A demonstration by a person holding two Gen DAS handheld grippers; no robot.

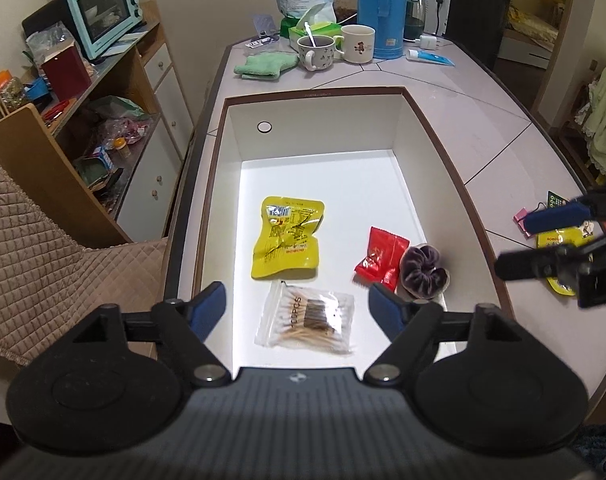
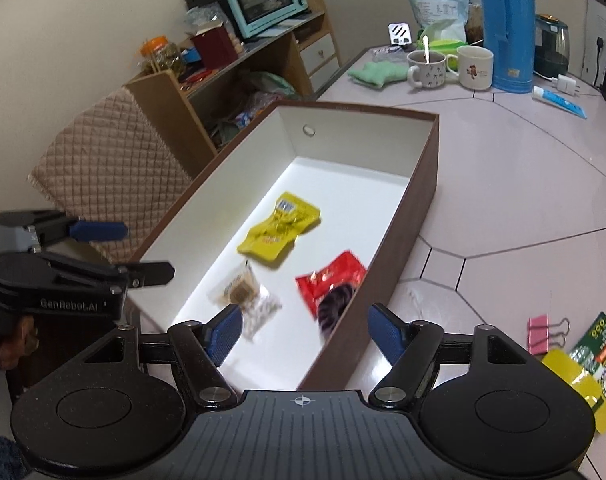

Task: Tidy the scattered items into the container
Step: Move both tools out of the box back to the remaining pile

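Observation:
A brown box (image 1: 423,120) (image 2: 427,184) with a white inside lies on the table. In it are a yellow packet (image 1: 287,238) (image 2: 279,230), a red packet (image 1: 381,260) (image 2: 331,280), a purple scrunchie (image 1: 423,270) (image 2: 335,304) and a clear bag of cotton swabs (image 1: 309,318) (image 2: 247,296). My left gripper (image 1: 299,308) hangs open over the swab bag, nothing between its fingers. My right gripper (image 2: 303,330) is open over the box's near right wall, empty. On the table right of the box lie a pink binder clip (image 2: 541,334) (image 1: 521,216), a yellow packet (image 2: 575,380) (image 1: 559,240) and a green card (image 2: 597,340) (image 1: 557,200).
At the table's far end stand two mugs (image 1: 317,52), a blue thermos (image 1: 385,4), a green cloth (image 1: 265,64), a tissue box (image 1: 311,32) and a tube (image 1: 429,56). A shelf with a teal oven (image 1: 103,10) and a quilted chair (image 1: 43,260) are on the left.

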